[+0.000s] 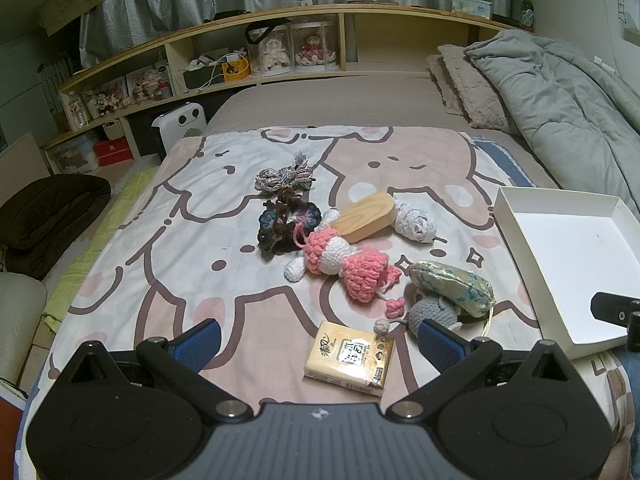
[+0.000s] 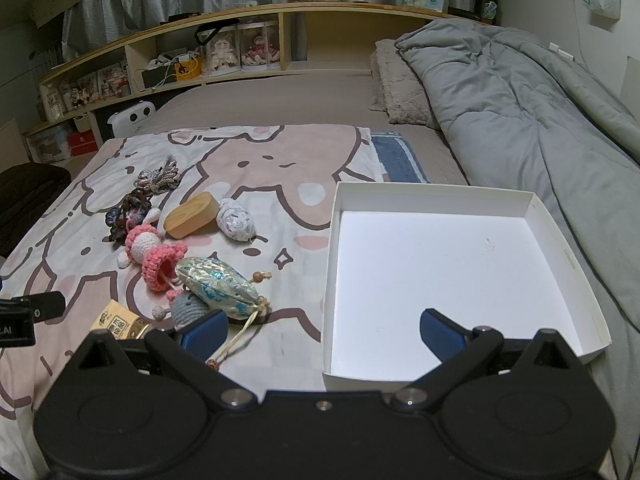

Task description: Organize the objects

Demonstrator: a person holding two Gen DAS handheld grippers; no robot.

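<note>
Nothing was sorted yet: the white box (image 2: 448, 280) lay empty at 3 o'clock of the toys (image 1: 340, 260) and tissue pack (image 1: 348, 360) on the bed; left gripper (image 1: 320, 344) and right gripper (image 2: 324, 330) gaped wide, holding nothing

Pink-and-white crocheted yarn doll (image 1: 340, 260): rough knit. Oval light wooden block (image 1: 366, 218): smooth, matt grain. Gold-and-teal brocade pouch (image 2: 218, 286): glossy woven cloth. Shallow white cardboard tray (image 2: 560, 248): smooth, matt. Yellow tissue pack (image 1: 350, 358): glossy plastic wrap.
</note>
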